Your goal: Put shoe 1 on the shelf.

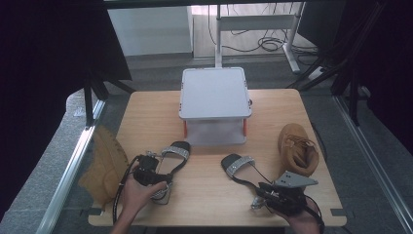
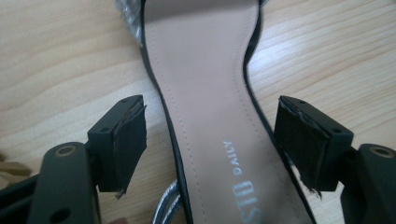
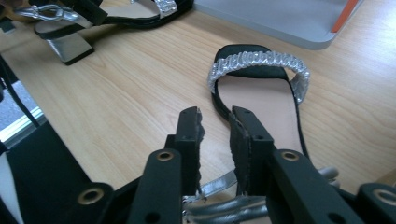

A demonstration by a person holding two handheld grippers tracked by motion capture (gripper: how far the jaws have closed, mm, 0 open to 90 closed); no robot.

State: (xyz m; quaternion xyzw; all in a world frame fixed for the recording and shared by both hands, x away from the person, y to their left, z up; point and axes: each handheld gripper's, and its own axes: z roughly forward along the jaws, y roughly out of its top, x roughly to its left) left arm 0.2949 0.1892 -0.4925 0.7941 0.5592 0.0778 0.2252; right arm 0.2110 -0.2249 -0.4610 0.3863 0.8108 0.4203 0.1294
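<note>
While both sandals lie flat on the wooden table [image 1: 146,112], each has a gripper at its heel end. Left of centre in the high view, the left sandal [image 1: 171,163] shows a black sole, a silver glittering toe strap and a silver block heel; in the left gripper view its beige insole [image 2: 210,93] carries silver lettering. The left gripper [image 2: 210,144] stands wide open, its jaws on either side of the insole with a clear gap. Right of centre in the high view lies the right sandal [image 1: 239,168], with the same silver band over a beige footbed. The right gripper [image 3: 215,135], at the lower right of the high view, is partly open above this sandal's edge, pads apart, pressing on nothing.
</note>
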